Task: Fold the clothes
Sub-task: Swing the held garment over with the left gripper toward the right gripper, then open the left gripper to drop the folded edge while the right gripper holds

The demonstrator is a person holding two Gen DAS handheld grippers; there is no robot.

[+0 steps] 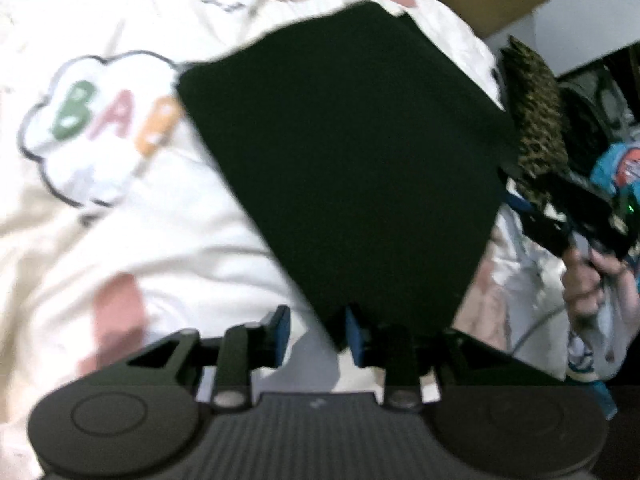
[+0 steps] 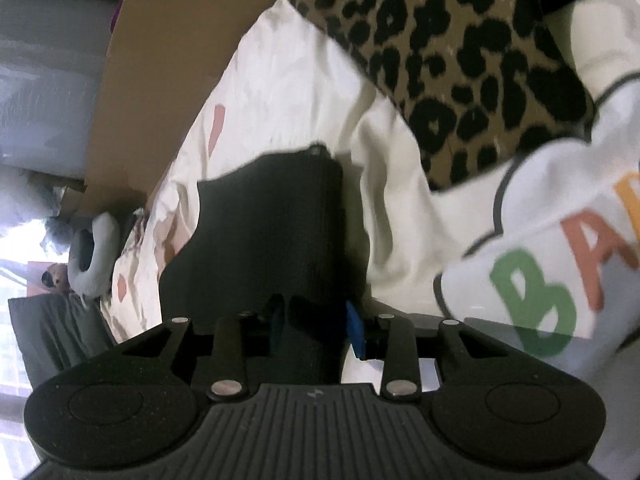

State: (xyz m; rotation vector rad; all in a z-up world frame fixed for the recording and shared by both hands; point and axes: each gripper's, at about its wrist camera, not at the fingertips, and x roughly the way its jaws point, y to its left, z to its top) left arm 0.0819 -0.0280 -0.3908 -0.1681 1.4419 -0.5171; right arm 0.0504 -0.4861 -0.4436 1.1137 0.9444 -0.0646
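Observation:
A folded black garment (image 1: 344, 168) lies on a white sweatshirt (image 1: 120, 128) printed with a cloud and the letters "BA". My left gripper (image 1: 316, 334) is open, its blue pads (image 1: 280, 328) apart, with a corner of the black garment reaching between them. In the right wrist view a thick fold of the black garment (image 2: 272, 240) sits between the pads (image 2: 355, 334) of my right gripper (image 2: 316, 328), which is closed on it. The right gripper also shows in the left wrist view (image 1: 576, 216), held by a hand at the right.
A leopard-print cloth (image 2: 452, 52) lies beside the white sweatshirt (image 2: 552, 240). The bed sheet (image 2: 280, 92) is white with pink patches. A brown cardboard panel (image 2: 160, 72) stands past the bed edge. Grey slippers (image 2: 92, 252) lie on the floor.

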